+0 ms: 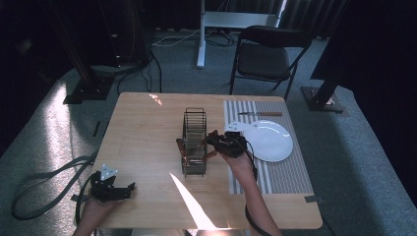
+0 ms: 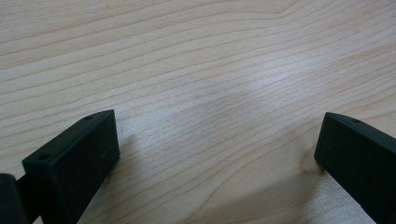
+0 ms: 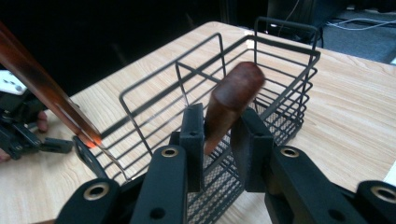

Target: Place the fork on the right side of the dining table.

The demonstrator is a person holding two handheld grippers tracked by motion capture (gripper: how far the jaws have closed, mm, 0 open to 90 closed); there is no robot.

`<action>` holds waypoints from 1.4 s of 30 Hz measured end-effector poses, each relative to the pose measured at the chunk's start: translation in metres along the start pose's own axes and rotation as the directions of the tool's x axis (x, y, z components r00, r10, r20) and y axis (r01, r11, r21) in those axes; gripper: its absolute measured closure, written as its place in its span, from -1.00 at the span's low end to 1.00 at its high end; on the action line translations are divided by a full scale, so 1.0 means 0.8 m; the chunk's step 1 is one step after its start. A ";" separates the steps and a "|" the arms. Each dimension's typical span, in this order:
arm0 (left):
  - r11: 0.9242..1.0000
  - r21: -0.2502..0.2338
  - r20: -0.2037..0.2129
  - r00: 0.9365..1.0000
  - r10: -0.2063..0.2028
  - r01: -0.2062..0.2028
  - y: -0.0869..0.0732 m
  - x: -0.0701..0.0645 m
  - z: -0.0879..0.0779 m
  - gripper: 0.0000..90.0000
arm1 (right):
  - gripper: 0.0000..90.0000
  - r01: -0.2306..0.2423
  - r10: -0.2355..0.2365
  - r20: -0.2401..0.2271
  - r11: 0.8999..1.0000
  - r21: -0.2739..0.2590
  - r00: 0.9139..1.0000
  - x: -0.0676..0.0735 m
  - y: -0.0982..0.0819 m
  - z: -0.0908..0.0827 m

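Note:
A black wire basket [image 1: 194, 140] stands in the middle of the wooden table [image 1: 142, 137]. My right gripper [image 1: 212, 142] reaches it from the right. In the right gripper view the basket [image 3: 289, 79] lies just past my right gripper [image 3: 222, 123], which is shut on a brown wooden handle [image 3: 236, 88] that points up over the basket's near end. A second brown-handled utensil [image 3: 37, 79] leans out of the basket at the left. My left gripper [image 1: 125, 191] rests at the table's front left. Its jaws stand open over bare wood [image 2: 217, 154].
A white plate [image 1: 268, 140] and a knife [image 1: 260, 114] lie on a striped placemat [image 1: 290, 177] to the right of the basket. A folding chair [image 1: 268, 54] stands beyond the table's far edge. Cables trail on the floor at the left.

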State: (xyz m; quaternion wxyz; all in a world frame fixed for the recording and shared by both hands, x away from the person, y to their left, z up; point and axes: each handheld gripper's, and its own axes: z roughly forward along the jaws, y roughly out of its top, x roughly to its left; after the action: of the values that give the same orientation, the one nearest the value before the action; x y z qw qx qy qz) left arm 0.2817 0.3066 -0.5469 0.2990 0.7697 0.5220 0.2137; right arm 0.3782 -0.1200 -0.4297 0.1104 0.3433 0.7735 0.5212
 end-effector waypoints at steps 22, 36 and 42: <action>1.000 -0.001 0.000 1.000 0.000 0.000 0.000 0.000 0.000 -0.99 | 0.81 0.038 -0.033 0.064 0.996 -0.076 0.997 0.008 0.033 -0.030; 1.000 -0.003 0.001 1.000 0.000 0.000 0.000 0.000 0.000 -0.99 | 0.81 0.059 -0.044 0.083 0.980 -0.192 0.996 0.023 0.077 -0.073; 1.000 -0.001 0.002 1.000 0.000 0.000 0.000 0.000 0.000 -0.99 | 0.81 0.070 -0.044 0.103 0.961 -0.267 0.994 0.031 0.096 -0.115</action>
State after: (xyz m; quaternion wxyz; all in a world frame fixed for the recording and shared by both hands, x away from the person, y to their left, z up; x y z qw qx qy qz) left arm 0.2818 0.3065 -0.5469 0.2997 0.7698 0.5217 0.2132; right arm 0.3433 -0.1541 -0.3179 0.2082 0.3274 0.6984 0.6014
